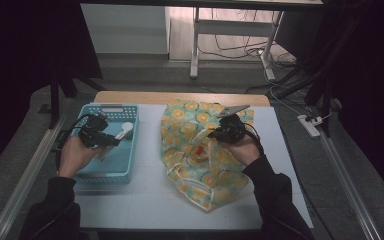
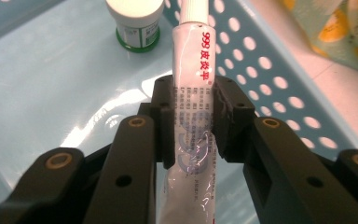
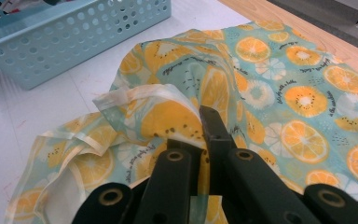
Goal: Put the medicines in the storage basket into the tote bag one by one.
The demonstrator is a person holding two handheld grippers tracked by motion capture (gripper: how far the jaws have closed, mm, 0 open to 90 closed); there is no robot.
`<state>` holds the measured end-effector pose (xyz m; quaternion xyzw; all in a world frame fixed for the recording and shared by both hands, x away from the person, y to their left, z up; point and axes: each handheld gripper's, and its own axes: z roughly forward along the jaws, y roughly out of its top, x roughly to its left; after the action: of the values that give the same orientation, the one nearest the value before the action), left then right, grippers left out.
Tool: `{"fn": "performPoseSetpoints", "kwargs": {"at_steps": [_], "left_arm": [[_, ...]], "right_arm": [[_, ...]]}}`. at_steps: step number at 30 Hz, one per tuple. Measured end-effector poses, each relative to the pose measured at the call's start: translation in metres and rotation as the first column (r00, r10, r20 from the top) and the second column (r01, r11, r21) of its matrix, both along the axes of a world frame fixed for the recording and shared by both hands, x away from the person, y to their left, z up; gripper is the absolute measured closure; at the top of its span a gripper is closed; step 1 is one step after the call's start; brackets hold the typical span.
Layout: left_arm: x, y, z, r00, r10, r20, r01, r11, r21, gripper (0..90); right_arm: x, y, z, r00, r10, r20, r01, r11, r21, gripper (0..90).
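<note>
Over the blue basket (image 1: 87, 172), my left claw (image 2: 193, 114) is clenched on the white ointment tube (image 2: 192, 84). The tube's long axis runs straight out between my jaws, cap end pointing toward the small green-based bottle (image 2: 137, 23) on the basket floor. To the right of the basket, my right claw (image 3: 205, 140) pinches a raised fold of the orange-print cloth bag (image 3: 279, 98), so I judge the tube must travel rightward to it.

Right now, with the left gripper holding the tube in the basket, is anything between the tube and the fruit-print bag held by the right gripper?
The basket's perforated wall stands between the tube and the bag. The left gripper must lift over it. The right gripper pinches the bag's edge.
</note>
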<state>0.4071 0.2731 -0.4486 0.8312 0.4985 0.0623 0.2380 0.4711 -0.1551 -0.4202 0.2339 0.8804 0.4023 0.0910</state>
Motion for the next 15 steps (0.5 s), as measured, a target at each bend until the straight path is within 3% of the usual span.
{"fn": "performPoseSetpoints", "kwargs": {"at_steps": [8, 15], "left_arm": [[-0.009, -0.008, 0.026, 0.9987, -0.038, 0.034, 0.039, 0.9989, -0.024, 71.6], [-0.014, -0.037, 0.039, 0.9924, -0.113, 0.049, 0.115, 0.9928, -0.036, 71.6]], "right_arm": [[0.002, -0.001, 0.0, 1.0, -0.006, -0.003, 0.006, 1.0, -0.002, 89.0], [0.003, 0.002, 0.002, 1.0, -0.008, 0.001, 0.008, 1.0, 0.0, 89.0]]}}
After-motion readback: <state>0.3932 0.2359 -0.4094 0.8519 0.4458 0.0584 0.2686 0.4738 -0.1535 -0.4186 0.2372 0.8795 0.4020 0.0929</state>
